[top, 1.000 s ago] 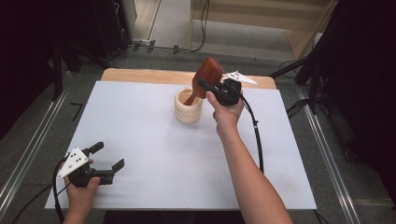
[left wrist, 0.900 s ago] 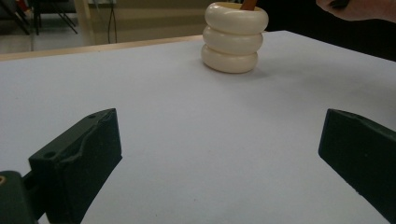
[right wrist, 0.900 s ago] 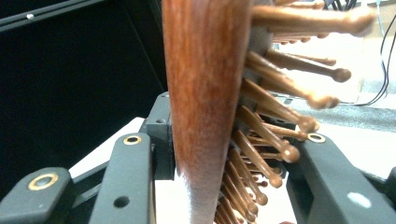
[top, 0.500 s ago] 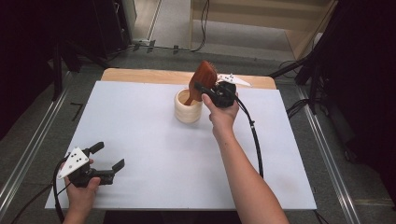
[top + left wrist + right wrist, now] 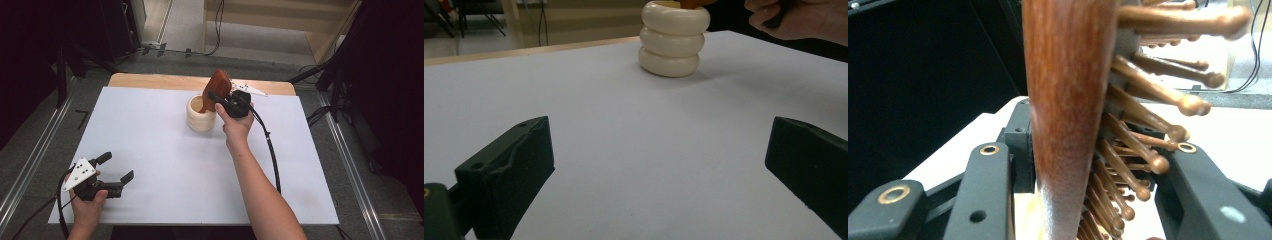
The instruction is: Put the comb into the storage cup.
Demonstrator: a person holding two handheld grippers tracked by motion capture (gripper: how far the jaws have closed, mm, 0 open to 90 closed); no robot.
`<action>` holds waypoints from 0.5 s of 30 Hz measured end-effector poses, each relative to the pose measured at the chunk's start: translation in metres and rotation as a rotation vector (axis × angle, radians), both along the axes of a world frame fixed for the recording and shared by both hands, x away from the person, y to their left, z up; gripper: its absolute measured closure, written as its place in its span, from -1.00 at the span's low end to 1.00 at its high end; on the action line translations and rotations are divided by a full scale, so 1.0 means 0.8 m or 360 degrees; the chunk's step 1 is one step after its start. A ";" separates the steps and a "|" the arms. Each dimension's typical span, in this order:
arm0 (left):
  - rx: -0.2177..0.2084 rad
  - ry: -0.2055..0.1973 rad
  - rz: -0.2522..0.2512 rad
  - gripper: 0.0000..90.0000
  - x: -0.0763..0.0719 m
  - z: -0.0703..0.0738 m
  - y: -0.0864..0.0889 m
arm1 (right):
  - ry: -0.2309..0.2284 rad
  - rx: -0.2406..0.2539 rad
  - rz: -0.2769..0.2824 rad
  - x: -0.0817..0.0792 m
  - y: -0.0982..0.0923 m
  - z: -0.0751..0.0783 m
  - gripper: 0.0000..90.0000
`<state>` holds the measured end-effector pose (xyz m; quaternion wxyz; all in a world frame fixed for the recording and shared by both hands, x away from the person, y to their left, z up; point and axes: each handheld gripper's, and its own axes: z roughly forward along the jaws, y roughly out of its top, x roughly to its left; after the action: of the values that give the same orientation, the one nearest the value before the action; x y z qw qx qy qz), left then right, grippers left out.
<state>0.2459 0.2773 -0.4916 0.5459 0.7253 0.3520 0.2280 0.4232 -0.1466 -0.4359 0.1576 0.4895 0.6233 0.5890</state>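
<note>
A reddish-brown wooden hairbrush (image 5: 218, 86) with wooden pins (image 5: 1148, 100) stands tilted, its lower end reaching into the mouth of a cream ribbed cup (image 5: 201, 117) at the back middle of the table. My right gripper (image 5: 222, 100) is shut on the hairbrush (image 5: 1068, 100), one jaw on its smooth back and one on the pin side. My left gripper (image 5: 117, 166) rests open near the table's front left corner with nothing between its jaws. In the left gripper view the cup (image 5: 674, 40) stands far ahead of my left gripper (image 5: 659, 160), with the other hand (image 5: 799, 20) beside it.
A white sheet (image 5: 160, 150) covers the table, and a strip of bare wood (image 5: 150, 80) shows along the far edge. The right gripper's black cable (image 5: 270, 150) trails across the sheet's right side. Dark stands and floor cables surround the table.
The right gripper has shifted the hairbrush slightly left and down, over the cup. The left gripper has stayed put.
</note>
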 end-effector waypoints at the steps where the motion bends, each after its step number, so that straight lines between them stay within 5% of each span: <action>1: 0.0001 0.0000 0.0000 -1.00 0.000 0.000 0.000 | -0.0003 0.0003 -0.0003 0.000 0.000 0.000 0.22; 15: 0.0015 0.0003 -0.0002 -1.00 0.000 0.000 -0.001 | 0.0059 0.0059 -0.0069 0.004 0.000 -0.006 0.08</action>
<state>0.2459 0.2764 -0.4916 0.5422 0.7284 0.3511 0.2286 0.4260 -0.1468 -0.4409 0.1497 0.5166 0.6044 0.5877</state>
